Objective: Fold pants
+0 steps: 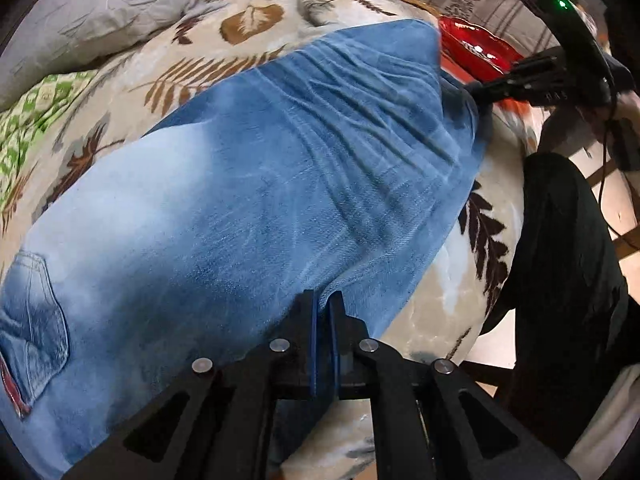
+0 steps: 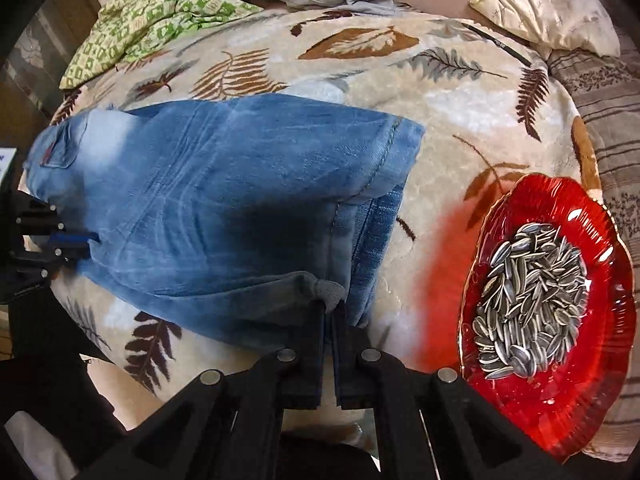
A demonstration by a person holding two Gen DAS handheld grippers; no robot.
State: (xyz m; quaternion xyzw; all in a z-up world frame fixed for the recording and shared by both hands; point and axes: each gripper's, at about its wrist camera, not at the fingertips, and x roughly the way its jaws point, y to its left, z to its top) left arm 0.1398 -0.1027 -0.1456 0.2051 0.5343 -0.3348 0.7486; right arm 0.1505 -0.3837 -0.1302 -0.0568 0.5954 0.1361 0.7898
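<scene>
Blue jeans (image 1: 260, 180) lie folded lengthwise on a leaf-patterned blanket (image 2: 460, 100), with a back pocket (image 1: 32, 320) showing at the waist end. My left gripper (image 1: 323, 300) is shut on the near edge of the jeans around mid-length. It also shows at the left of the right wrist view as the left gripper (image 2: 86, 242), pinching that same edge. My right gripper (image 2: 330, 308) is shut on the near corner of the leg hems, where the jeans (image 2: 220, 200) end. From the left wrist view the right gripper (image 1: 478, 94) sits at the far end of the denim.
A red glass dish (image 2: 600, 240) heaped with sunflower seeds sits on the blanket just right of the hems. A green patterned cloth (image 2: 152, 12) and grey pillows (image 1: 100, 12) lie at the back. A person's dark-clothed leg (image 1: 560, 260) stands by the bed's edge.
</scene>
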